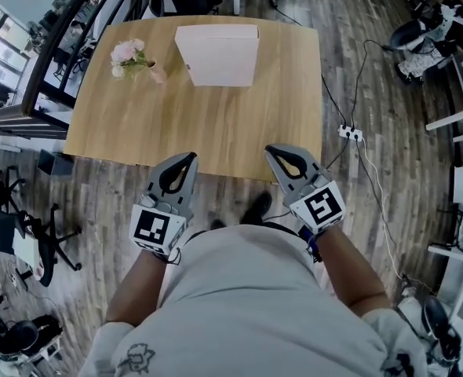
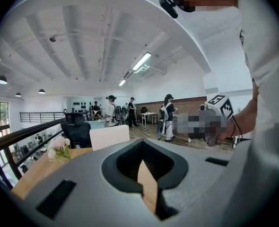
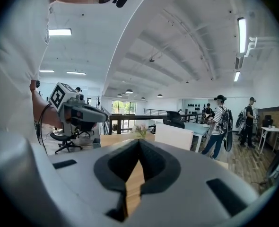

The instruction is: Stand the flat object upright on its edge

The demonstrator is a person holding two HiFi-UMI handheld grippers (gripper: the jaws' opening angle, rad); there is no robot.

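A flat white box (image 1: 217, 55) stands upright on its long edge at the far middle of the wooden table (image 1: 216, 128). It shows as a white panel (image 2: 109, 136) in the left gripper view and again as a panel (image 3: 179, 136) in the right gripper view. My left gripper (image 1: 191, 158) and right gripper (image 1: 271, 150) hover side by side over the table's near edge, well short of the box. Both are shut with nothing between the jaws, as the left gripper (image 2: 141, 145) and right gripper (image 3: 139, 143) show in their own views.
A small bunch of pink flowers (image 1: 131, 56) lies on the table left of the box. A power strip (image 1: 349, 133) with cables sits on the floor to the right. Office chairs (image 1: 43, 242) stand at the left. Several people stand far across the room.
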